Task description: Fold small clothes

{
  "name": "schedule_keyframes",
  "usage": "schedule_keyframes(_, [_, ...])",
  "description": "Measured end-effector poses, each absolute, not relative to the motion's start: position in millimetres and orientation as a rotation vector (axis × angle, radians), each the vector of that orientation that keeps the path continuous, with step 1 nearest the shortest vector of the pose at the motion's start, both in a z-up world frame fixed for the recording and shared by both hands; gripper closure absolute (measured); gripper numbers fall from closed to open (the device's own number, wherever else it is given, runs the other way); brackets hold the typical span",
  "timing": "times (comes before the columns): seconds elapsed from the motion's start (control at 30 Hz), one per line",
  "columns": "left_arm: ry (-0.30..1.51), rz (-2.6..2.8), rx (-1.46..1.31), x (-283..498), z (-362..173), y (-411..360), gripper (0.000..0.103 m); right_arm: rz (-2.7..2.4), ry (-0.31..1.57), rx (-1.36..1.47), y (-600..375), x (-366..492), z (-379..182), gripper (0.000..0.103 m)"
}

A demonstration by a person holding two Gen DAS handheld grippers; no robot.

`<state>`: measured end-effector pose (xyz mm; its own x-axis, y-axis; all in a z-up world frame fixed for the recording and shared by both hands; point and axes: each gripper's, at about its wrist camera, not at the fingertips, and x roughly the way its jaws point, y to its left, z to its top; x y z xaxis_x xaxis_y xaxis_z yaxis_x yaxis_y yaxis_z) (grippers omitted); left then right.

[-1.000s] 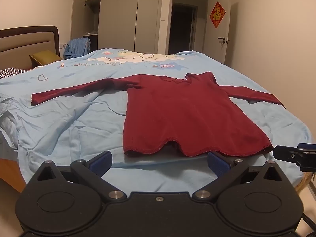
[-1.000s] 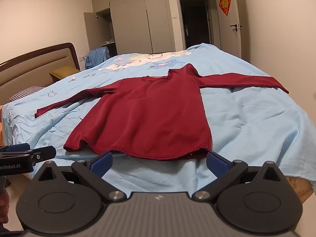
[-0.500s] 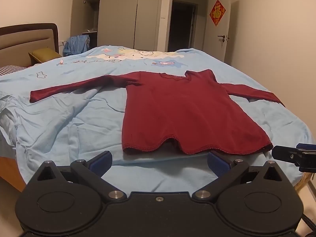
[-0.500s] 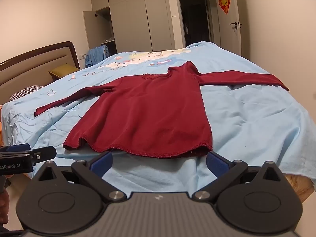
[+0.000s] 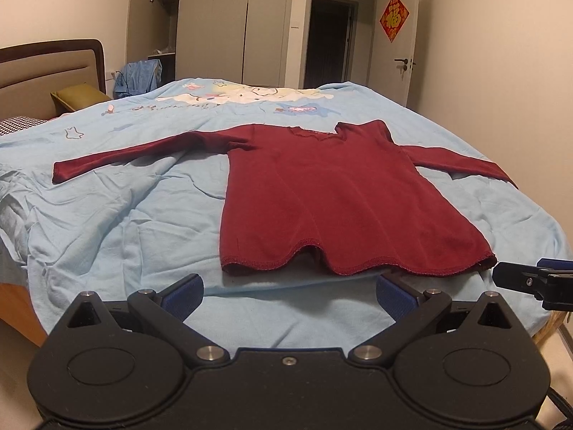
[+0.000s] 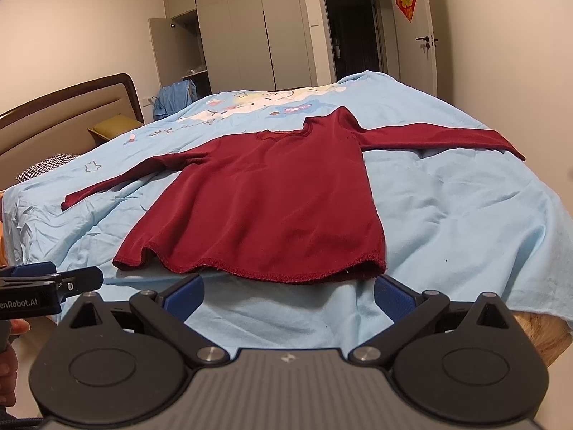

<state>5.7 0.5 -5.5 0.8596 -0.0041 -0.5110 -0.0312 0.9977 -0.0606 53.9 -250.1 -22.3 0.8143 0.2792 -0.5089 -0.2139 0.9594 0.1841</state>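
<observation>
Two grippers we hold, both spread wide and empty: left gripper (image 5: 289,292), right gripper (image 6: 288,291). Just ahead of both sets of blue pads, not touching them, we log the hem of one dark red long-sleeved shirt (image 5: 329,200), lying flat and unfolded on the light blue bedspread (image 5: 125,215), neck away from us, sleeves stretched out to either side. Beyond the shirt: headboard (image 5: 46,71) far left, grey wardrobe (image 5: 215,25), dark doorway (image 5: 331,41) at the far end.

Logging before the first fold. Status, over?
Left gripper open, right gripper open, both short of the hem. Red long-sleeved shirt flat on blue bedsheet, sleeves out. Nothing in the way.
</observation>
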Motion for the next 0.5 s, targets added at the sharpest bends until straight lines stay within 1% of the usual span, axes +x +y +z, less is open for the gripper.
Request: schedule_keyframes(0.5, [0.557,0.015,-0.072,10.0,-8.4,2.2,0.001,0.269,0.578,0.130,-251.0,57.3,-26.1,0.000])
